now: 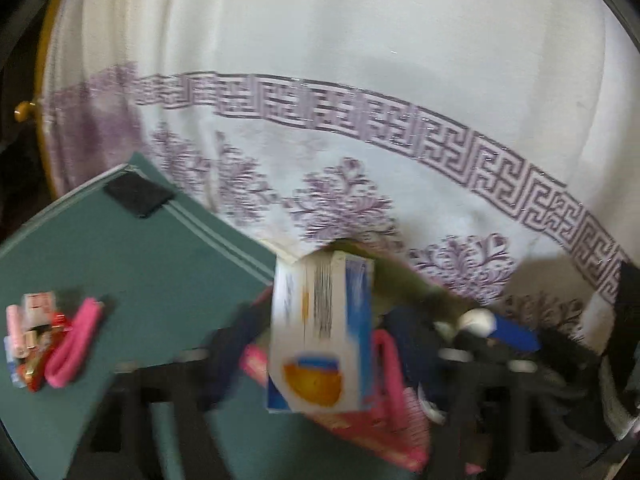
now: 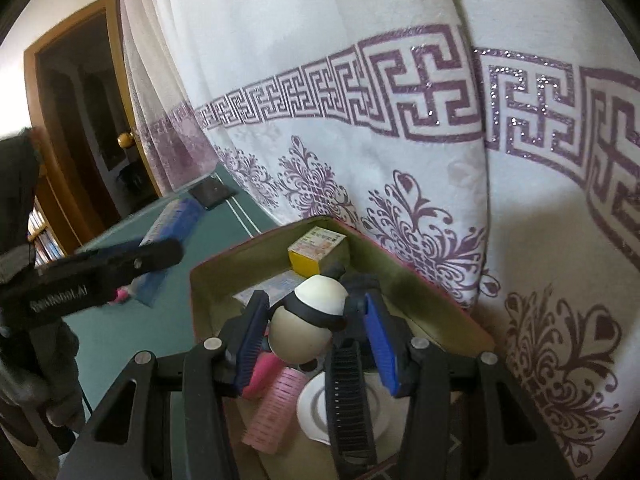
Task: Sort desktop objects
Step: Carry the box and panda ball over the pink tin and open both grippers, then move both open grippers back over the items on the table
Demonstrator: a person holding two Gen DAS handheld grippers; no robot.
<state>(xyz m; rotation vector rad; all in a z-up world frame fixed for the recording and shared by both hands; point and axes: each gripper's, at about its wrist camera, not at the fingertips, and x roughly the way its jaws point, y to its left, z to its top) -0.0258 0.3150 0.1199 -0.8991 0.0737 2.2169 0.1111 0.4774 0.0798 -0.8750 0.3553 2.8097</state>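
On the green table (image 2: 120,332), close against a white curtain (image 2: 320,80) with a purple pattern, stands an open tray (image 2: 432,292) with a pink outside and an olive inside. Inside it, at the far corner, lies a small yellow box (image 2: 316,252), with a flat paper packet (image 2: 268,290) nearer the front. The right claw (image 2: 312,312) hangs over this tray with its blue pads (image 2: 380,340) pressed on either side of a round white toy (image 2: 316,312) that has a black band. Below the claw lie a pink hair roller (image 2: 276,408), a white dish (image 2: 316,408) and a black comb (image 2: 348,392). The left claw (image 1: 340,348) is over the table to the left of the tray. Its view is badly blurred, but its dark fingers (image 1: 228,344) stand wide apart. A blue and white carton (image 1: 320,332) with an orange picture sits between them, and neither finger appears to touch it. The carton is at the near edge of the tray, partly over the green table. Farther left on the table is a small heap of bits (image 1: 52,344), pink and red among them. A dark square patch (image 1: 138,196) lies at the table's far corner.
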